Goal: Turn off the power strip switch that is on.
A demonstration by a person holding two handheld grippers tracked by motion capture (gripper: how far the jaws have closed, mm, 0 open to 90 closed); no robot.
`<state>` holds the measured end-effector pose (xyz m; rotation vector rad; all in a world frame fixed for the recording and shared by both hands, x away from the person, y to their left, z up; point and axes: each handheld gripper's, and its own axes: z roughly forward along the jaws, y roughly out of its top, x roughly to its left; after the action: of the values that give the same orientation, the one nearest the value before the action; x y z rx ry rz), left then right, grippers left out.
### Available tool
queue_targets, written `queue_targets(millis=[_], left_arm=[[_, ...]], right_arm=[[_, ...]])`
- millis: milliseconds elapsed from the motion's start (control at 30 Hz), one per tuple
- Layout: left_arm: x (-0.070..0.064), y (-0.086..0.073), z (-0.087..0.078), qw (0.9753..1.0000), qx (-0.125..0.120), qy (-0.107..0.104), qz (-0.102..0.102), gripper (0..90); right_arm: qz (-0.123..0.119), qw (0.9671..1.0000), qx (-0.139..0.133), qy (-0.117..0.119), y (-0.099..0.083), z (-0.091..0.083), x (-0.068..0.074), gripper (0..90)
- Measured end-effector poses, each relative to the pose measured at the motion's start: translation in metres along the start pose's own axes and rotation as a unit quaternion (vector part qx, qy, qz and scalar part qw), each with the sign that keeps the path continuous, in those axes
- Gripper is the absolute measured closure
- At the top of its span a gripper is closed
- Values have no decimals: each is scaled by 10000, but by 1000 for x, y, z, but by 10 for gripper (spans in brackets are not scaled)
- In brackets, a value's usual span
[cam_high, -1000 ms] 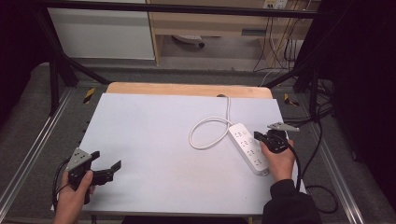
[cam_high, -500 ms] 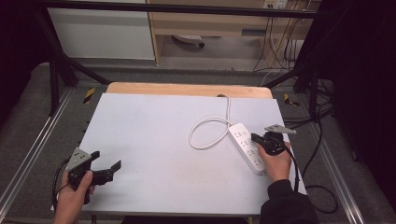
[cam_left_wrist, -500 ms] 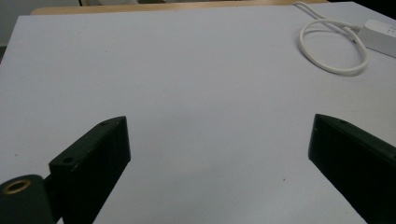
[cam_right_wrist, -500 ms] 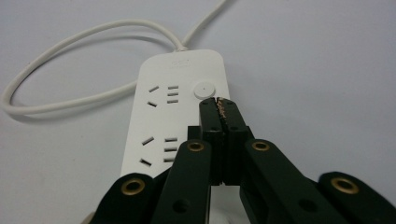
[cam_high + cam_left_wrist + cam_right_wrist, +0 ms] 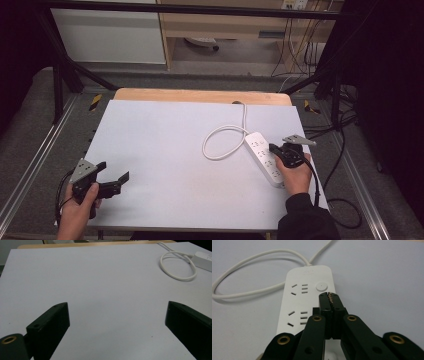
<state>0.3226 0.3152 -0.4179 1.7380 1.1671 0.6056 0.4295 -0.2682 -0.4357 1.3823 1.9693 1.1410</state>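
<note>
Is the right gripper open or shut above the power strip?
Shut: the right gripper has its jaws pressed together, nothing between them, just short of the power strip button.

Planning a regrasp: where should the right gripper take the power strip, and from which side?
Grip the power strip across its narrow width near the middle, coming from above. It lies flat and long, and its long sides look clear; the right gripper, shut, hovers near the round button.

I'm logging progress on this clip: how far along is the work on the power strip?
Early stage. Done: the right claw is shut and poised over the power strip, its tip just short of the round button. In hand: closing on that button; contact is not visible. Left: the press itself. The left claw waits open on the bare table.
</note>
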Motion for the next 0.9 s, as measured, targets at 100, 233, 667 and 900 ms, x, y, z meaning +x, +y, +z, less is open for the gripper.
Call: queue_targets(millis=[100,233,667,900], left_arm=[[0,0,0,10000,-8,-1,6,54],[0,0,0,10000,-9,2,10,54],[0,0,-1,10000,-6,-3,32,54],[0,0,-1,10000,-5,0,31,54]], right_arm=[[12,10000,17,-6,0,1,2,900],[-64,10000,22,-34,-1,1,3,900],[-66,9999,60,-75,-1,2,3,900],[-90,9999,64,-106,-1,3,4,900]])
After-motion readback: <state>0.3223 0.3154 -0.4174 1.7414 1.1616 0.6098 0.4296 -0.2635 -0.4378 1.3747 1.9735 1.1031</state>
